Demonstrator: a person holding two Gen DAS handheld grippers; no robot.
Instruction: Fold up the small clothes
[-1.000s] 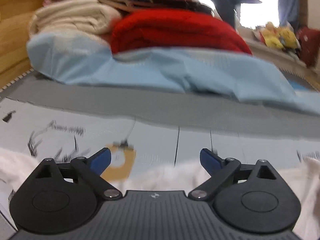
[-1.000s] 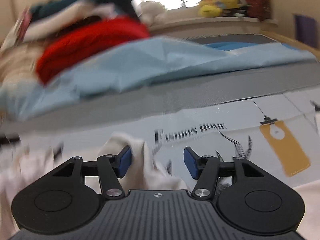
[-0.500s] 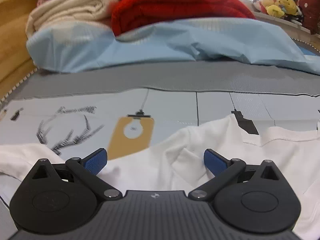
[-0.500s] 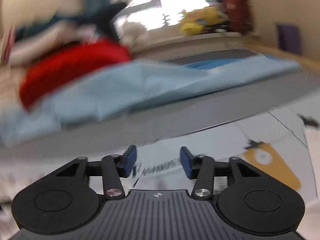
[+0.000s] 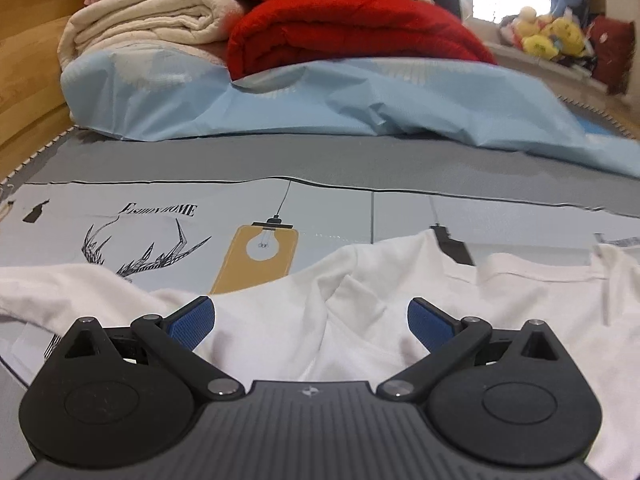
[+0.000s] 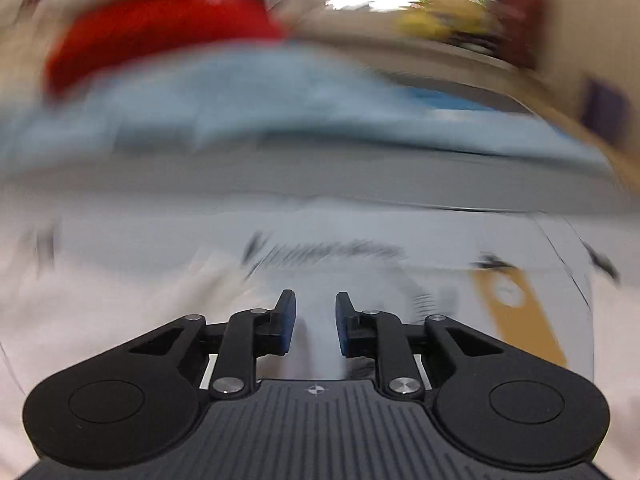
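A white T-shirt [image 5: 520, 300] lies crumpled on the printed bedsheet [image 5: 100, 208], its neck opening toward the right in the left wrist view. My left gripper [image 5: 311, 320] hovers over the shirt's wrinkled middle, jaws wide open, blue pads clear of the cloth. The right wrist view is badly blurred. There my right gripper [image 6: 316, 320] hangs over pale cloth [image 6: 100, 308] at the left and below. Its jaws are closing, with a narrow gap left between the blue pads. Pale fabric shows in that gap, but I cannot tell whether the pads touch it.
At the head of the bed a red blanket [image 5: 352, 28] and a cream blanket [image 5: 148, 28] are stacked on a rumpled light-blue sheet [image 5: 360, 100]. A wooden bed frame [image 5: 28, 60] runs along the left. Plush toys [image 5: 552, 36] sit far right.
In the left wrist view the white shirt has come into sight under the open jaws. The right gripper's jaws have narrowed a good deal and its view has swung and blurred.
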